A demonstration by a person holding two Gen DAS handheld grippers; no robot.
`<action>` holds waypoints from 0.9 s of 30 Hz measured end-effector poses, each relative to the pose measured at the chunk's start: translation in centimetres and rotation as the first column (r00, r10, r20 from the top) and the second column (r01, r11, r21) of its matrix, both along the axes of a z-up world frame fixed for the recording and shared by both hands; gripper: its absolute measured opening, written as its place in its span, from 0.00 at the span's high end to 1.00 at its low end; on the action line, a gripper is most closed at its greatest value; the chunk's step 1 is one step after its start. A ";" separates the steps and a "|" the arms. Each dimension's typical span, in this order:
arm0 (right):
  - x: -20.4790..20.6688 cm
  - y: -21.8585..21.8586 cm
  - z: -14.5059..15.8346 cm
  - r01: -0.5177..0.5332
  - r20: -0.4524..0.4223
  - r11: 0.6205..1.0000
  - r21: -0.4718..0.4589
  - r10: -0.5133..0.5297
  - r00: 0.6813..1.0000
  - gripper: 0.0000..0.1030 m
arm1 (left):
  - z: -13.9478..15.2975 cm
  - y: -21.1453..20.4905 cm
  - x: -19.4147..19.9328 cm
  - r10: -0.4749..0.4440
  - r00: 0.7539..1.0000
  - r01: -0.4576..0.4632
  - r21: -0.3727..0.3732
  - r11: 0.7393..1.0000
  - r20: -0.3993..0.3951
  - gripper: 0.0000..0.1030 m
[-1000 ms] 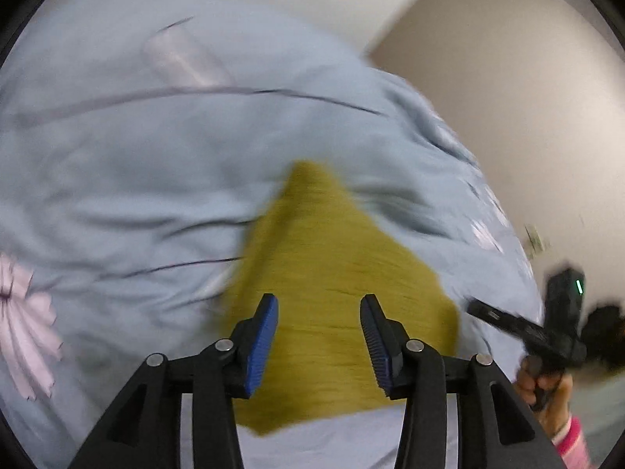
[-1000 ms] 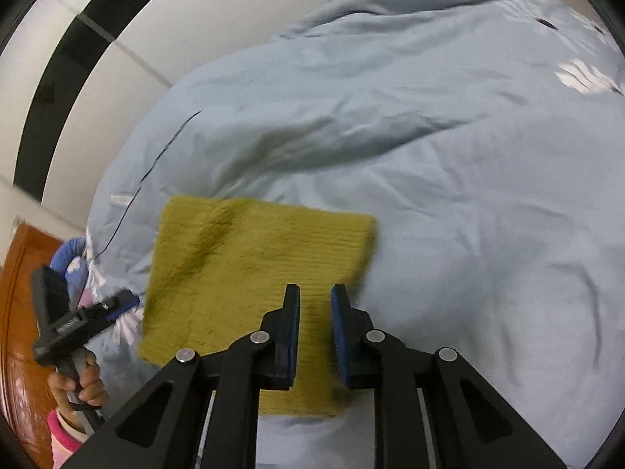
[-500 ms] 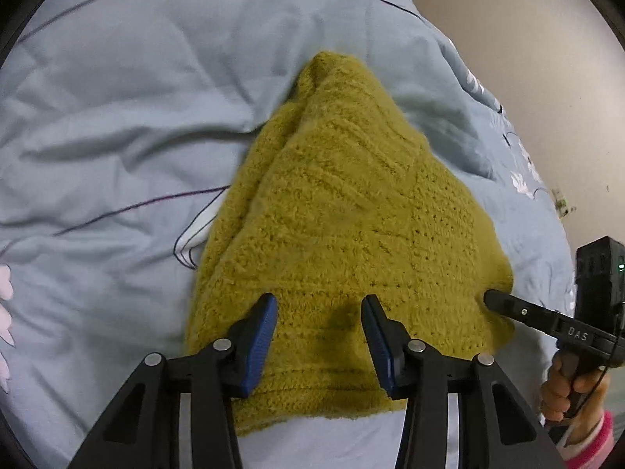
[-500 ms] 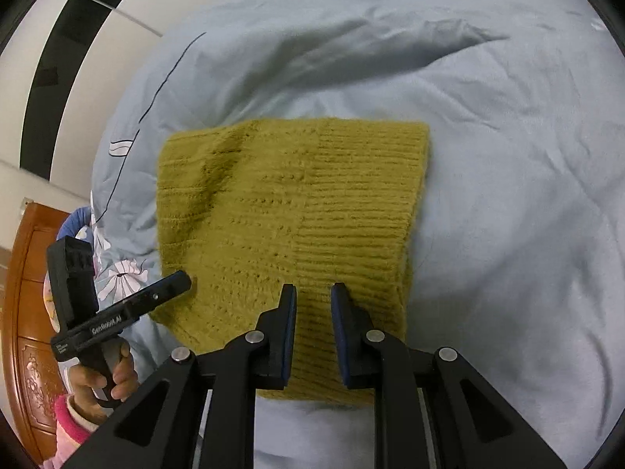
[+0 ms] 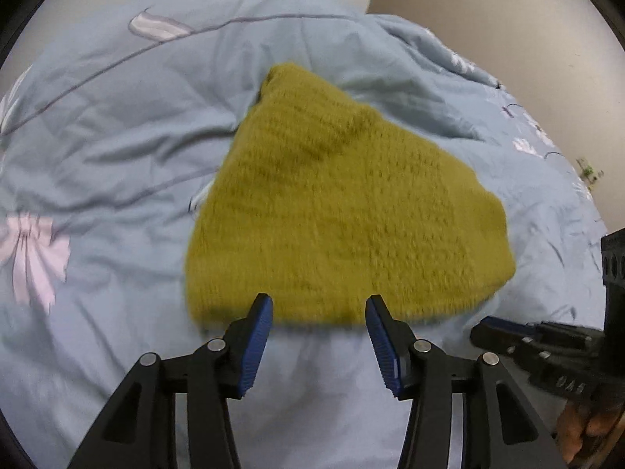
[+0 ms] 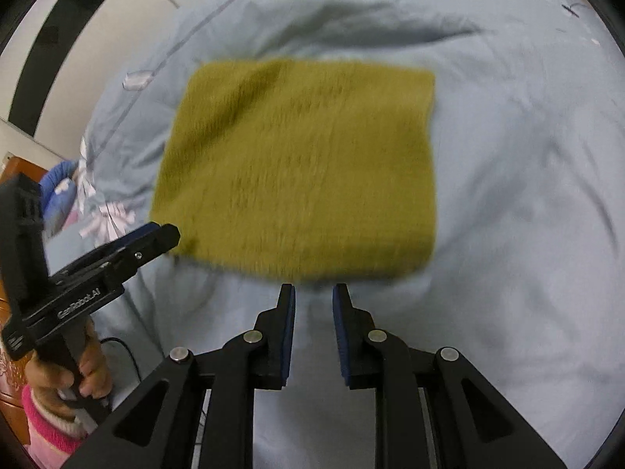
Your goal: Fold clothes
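A mustard-yellow knitted garment (image 5: 343, 211) lies folded into a flat rectangle on a light blue bedspread (image 5: 101, 148); it also shows in the right wrist view (image 6: 304, 168). My left gripper (image 5: 318, 306) is open and empty, just short of the garment's near edge. My right gripper (image 6: 313, 293) is open by a narrow gap and empty, just short of the garment's near edge. The left gripper also shows in the right wrist view (image 6: 156, 234), near the garment's left corner. The right gripper shows at the lower right of the left wrist view (image 5: 484, 326).
The bedspread (image 6: 527, 195) has pale flower prints and creases. A beige wall (image 5: 488, 19) stands beyond the bed. A wooden piece of furniture (image 6: 11, 172) stands at the left. A hand with a pink cuff (image 6: 58, 398) holds the left gripper.
Both grippers have drawn back from over the garment to just short of its near edge. The right gripper's gap has widened slightly. The garment lies flat as before.
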State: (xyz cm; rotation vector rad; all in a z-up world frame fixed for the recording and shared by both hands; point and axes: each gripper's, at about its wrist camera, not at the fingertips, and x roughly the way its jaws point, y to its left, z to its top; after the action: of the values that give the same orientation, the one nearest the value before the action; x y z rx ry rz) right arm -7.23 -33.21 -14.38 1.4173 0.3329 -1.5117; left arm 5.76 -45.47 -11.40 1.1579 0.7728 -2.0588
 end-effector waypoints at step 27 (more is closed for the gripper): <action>5.7 -1.4 -3.1 0.035 -0.213 0.996 0.079 -0.018 0.977 0.43 | -6.4 0.3 1.5 0.058 0.989 -0.069 0.083 0.994 0.134 0.32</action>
State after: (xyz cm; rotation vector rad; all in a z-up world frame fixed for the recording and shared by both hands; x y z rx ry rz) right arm -1.56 -34.60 -17.48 1.3297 0.5141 -1.6931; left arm 7.21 -45.19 -17.78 1.2861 0.8318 -1.8923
